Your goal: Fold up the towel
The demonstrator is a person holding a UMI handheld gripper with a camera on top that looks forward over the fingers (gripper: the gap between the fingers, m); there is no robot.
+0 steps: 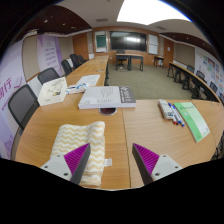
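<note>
A cream towel (pixel 78 147) with a yellow zigzag pattern lies folded on the wooden table (pixel 125 125), under and just ahead of my left finger. A small white label shows near its right edge. My gripper (pixel 110 160) hovers above the table's near edge with its fingers wide apart and nothing between them but bare table. The left pad (pixel 72 158) overlaps the towel in view; the right pad (pixel 148 158) is over bare wood.
A stack of papers or books (pixel 105 96) lies at the table's middle far side, more papers (pixel 52 92) at the left, green and white sheets with pens (pixel 185 117) at the right. Black chairs (pixel 22 104) stand along the left. More tables and a screen lie beyond.
</note>
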